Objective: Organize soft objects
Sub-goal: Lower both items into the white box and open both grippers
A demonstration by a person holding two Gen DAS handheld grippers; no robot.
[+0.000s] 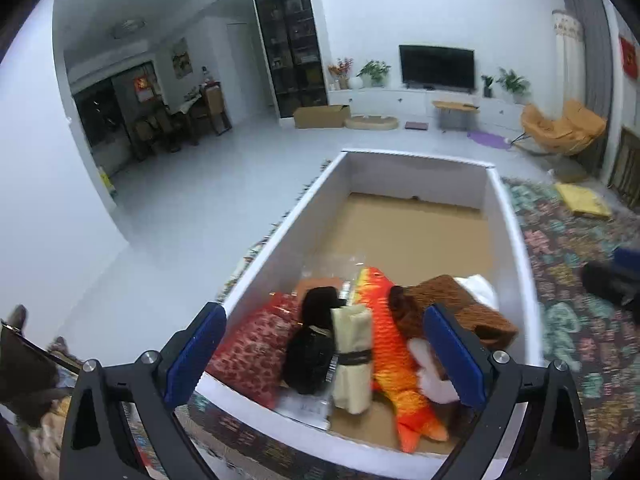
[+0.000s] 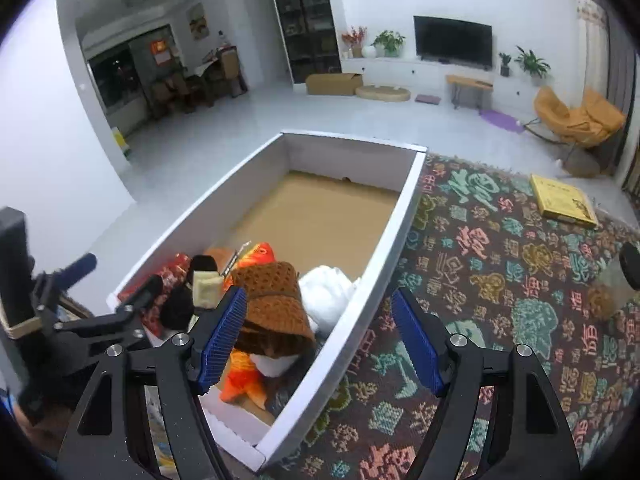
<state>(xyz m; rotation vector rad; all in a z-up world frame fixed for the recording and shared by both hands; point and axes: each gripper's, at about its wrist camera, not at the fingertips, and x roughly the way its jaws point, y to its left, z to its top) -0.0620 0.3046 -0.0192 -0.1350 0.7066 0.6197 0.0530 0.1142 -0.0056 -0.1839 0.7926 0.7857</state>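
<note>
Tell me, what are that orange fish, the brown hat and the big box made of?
Orange fish: seemingly printed plush fabric, soft and slightly shiny. Brown hat: looks crocheted yarn, with open looped stitches. Box: likely cardboard, with a white coated outside and a raw brown floor.

patterned rug (image 2: 500, 280) under white cardboard box (image 2: 384, 240) and yellow book (image 2: 562, 200)

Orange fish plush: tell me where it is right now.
The orange fish plush lies in the near end of the white box, between the cream roll on its left and the brown knitted hat on its right.
</note>
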